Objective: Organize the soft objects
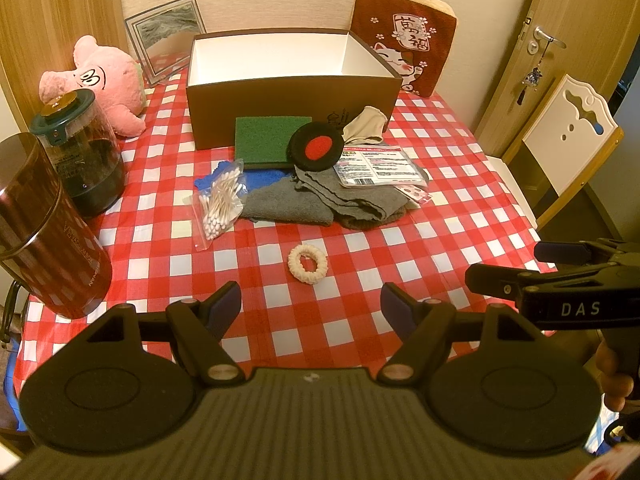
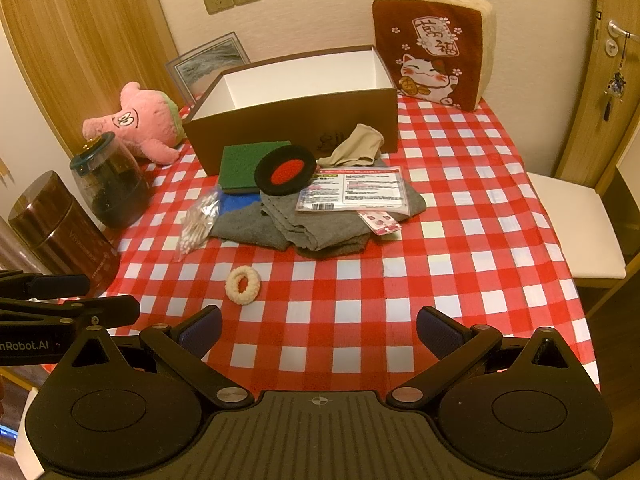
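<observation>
Red-and-white checked cloth covers the table (image 1: 420, 208), with an open brown box (image 1: 292, 92) at the back, seemingly empty. Both the left gripper (image 1: 310, 306) and right gripper (image 2: 318, 330) hover spread wide, holding nothing. Nearest lies a cream hair tie (image 2: 242, 284), alone on the cloth, in front of a grey towel (image 2: 320, 224). It looks light and squashy; pinching across one side of the ring should hold.

Each hand-held gripper, left (image 1: 311, 304) and right (image 2: 319, 330), is matte black with round side discs, silver pivot screws, blue finger pads (image 2: 202, 330), a ribbed base and white lettering.
</observation>
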Tool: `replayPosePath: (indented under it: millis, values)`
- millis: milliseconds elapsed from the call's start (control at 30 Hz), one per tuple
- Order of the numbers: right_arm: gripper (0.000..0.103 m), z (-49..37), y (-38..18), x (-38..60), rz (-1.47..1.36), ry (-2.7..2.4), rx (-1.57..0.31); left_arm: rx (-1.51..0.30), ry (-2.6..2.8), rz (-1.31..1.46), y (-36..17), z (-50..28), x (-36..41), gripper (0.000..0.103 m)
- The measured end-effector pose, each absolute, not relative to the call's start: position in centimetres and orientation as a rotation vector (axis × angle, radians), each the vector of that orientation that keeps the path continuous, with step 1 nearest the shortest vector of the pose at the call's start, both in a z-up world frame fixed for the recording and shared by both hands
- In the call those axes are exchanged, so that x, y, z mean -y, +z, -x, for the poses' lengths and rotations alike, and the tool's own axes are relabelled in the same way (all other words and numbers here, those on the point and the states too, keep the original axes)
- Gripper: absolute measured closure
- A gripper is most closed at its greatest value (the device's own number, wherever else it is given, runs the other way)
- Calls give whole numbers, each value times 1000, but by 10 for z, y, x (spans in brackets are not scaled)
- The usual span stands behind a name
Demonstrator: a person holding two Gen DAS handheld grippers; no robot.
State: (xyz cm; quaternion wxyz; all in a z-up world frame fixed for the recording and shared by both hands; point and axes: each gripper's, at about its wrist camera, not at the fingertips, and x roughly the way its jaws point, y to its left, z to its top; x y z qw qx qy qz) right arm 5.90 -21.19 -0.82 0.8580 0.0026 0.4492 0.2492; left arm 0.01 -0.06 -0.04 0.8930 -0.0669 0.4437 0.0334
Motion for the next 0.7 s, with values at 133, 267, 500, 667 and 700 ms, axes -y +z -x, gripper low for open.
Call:
replayPosePath:
  millis: [133, 267, 500, 667, 700]
  values:
    - [0, -59, -9, 212, -6, 523, -944, -920, 70, 139, 0, 0, 0, 28]
    - [0, -60, -9, 211, -5, 523, -943, -921, 70, 139, 0, 0, 0, 28]
    - [0, -61, -9, 211, -5, 523, -943, -920, 70, 140, 0, 0, 0, 28]
    - [0, -61, -9, 211, -5, 523, -944, -921, 70, 140, 0, 0, 0, 28]
    - [0, -61, -9, 211, -5, 523, -944, -921, 69, 140, 0, 0, 0, 28]
